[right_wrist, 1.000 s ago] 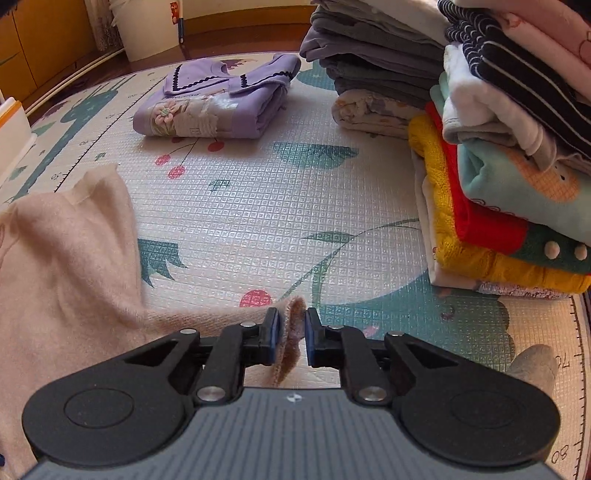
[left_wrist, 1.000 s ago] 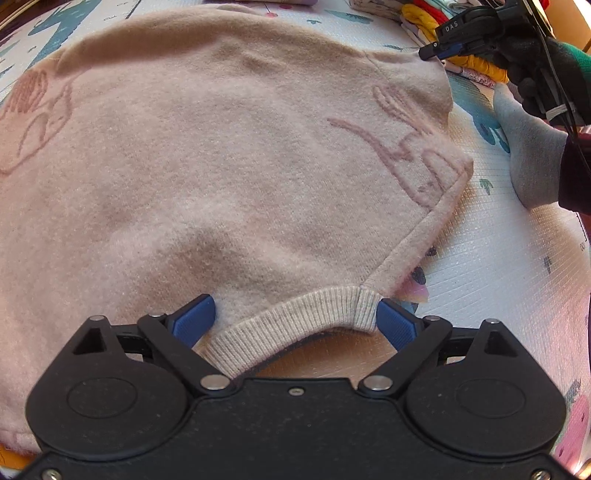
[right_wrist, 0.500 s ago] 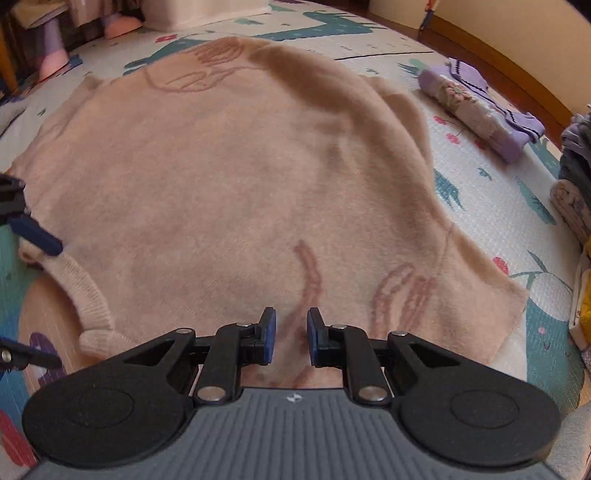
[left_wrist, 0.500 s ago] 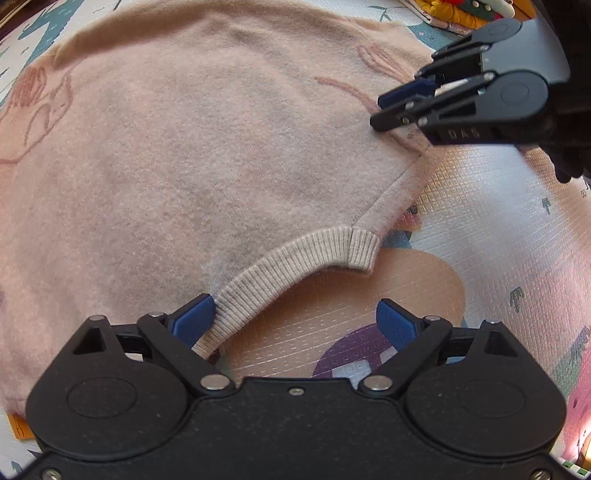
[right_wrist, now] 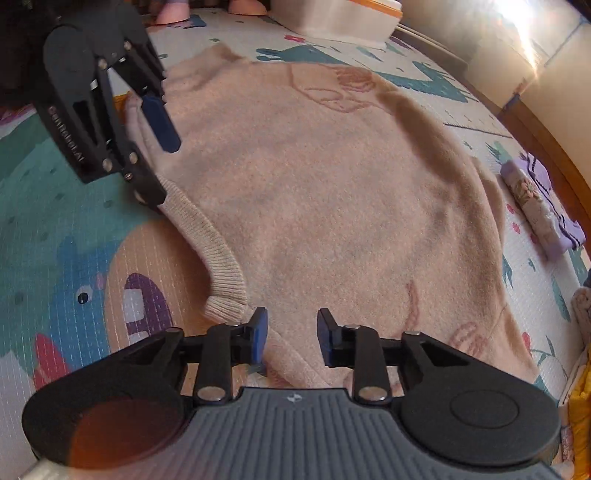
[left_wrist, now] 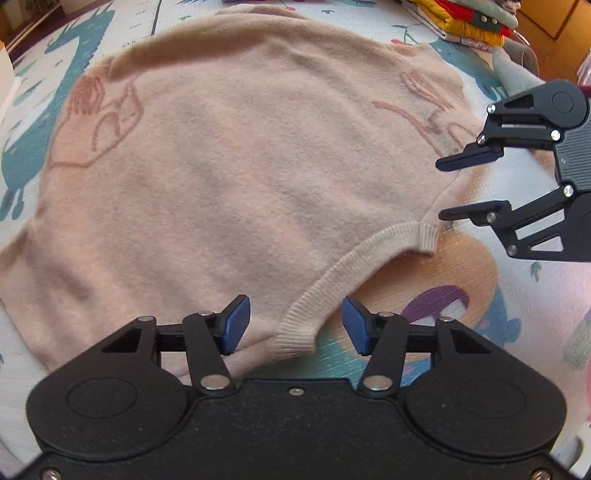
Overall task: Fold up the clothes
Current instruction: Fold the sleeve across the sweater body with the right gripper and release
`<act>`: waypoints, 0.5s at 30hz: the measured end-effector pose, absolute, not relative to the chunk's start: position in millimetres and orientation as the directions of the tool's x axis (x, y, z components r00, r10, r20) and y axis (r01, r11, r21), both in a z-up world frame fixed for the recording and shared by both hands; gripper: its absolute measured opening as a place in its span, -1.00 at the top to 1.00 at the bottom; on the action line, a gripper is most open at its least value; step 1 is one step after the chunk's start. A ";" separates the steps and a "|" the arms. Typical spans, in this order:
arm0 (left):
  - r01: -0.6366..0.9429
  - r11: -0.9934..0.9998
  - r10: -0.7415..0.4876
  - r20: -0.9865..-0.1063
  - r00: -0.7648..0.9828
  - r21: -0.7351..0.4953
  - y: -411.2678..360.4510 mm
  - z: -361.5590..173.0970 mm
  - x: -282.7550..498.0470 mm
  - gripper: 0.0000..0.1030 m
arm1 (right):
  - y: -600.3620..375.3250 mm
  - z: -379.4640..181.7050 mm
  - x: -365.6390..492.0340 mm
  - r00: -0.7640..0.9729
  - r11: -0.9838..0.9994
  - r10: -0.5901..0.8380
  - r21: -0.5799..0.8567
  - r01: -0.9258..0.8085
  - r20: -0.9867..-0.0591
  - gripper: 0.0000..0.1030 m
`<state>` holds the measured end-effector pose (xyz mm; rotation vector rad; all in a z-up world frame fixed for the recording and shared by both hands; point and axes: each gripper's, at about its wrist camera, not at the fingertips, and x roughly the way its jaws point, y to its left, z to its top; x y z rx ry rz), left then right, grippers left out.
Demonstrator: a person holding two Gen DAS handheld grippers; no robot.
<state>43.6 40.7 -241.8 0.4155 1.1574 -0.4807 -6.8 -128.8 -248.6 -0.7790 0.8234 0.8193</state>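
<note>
A pale pink sweater (left_wrist: 236, 173) (right_wrist: 332, 192) lies spread flat on a patterned play mat, its ribbed neckline (left_wrist: 354, 266) (right_wrist: 210, 240) curving toward me. My left gripper (left_wrist: 295, 325) is open, straddling the near end of the ribbed band without pinching it. In the right wrist view that same gripper (right_wrist: 155, 162) shows at upper left over the collar. My right gripper (right_wrist: 290, 336) is open above the shoulder edge beside the other collar end. It appears at the right of the left wrist view (left_wrist: 443, 188), jaws apart.
The play mat (left_wrist: 461, 332) with cartoon animals surrounds the sweater. A stack of folded clothes (left_wrist: 461, 18) sits far right. A folded purple garment (right_wrist: 539, 206) lies at the right. A white box (right_wrist: 332, 18) stands at the back of the mat.
My right gripper let go of the sweater's corner, swung round to the collar side and opened wider. My left gripper shifted along the neckline to its other end, still open.
</note>
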 end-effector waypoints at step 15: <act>0.784 0.432 0.093 -0.887 0.453 0.446 27.7 -286.6 -15.7 0.86 | -101.0 -259.6 -4.4 0.308 0.366 0.270 -0.198 -0.909 -0.912 0.72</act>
